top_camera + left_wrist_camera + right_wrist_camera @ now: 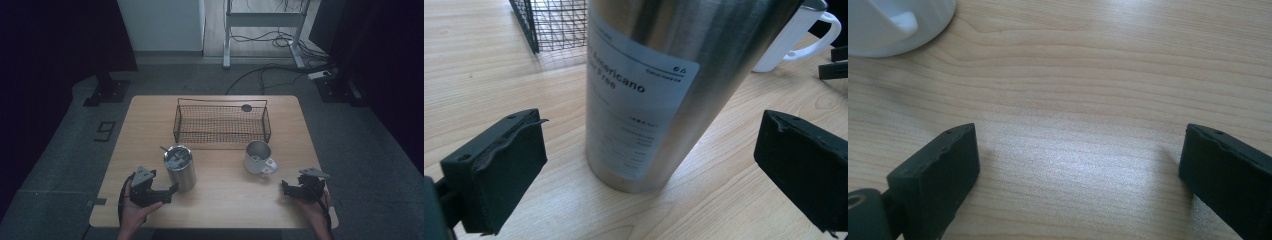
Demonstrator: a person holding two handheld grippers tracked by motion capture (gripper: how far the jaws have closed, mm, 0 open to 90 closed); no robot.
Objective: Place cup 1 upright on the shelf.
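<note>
Tumbler: steel, upright on the table, left of centre, in front of the basket's left end. Dark bits inside at the top; what they are, cannot tell. In the left gripper view it bears a pale printed label and stands just ahead of the jaws, between their lines, touching neither.
Left gripper: held in the left hand at the near left edge, pointing at the tumbler's base. Jaws wide apart, nothing between the pads; bare wood shows on both sides of the tumbler.
Mug: white, upright, right of the tumbler and well apart from it, handle toward the near right. In the left gripper view it stands behind the tumbler.
Right gripper: held in the right hand at the near right edge, near the mug but clear of it. Jaws wide, plain wood between the pads; mug base at the top left corner of its view.
Basket: black wire, behind tumbler and mug, mid-table.
Table: light wood.
</note>
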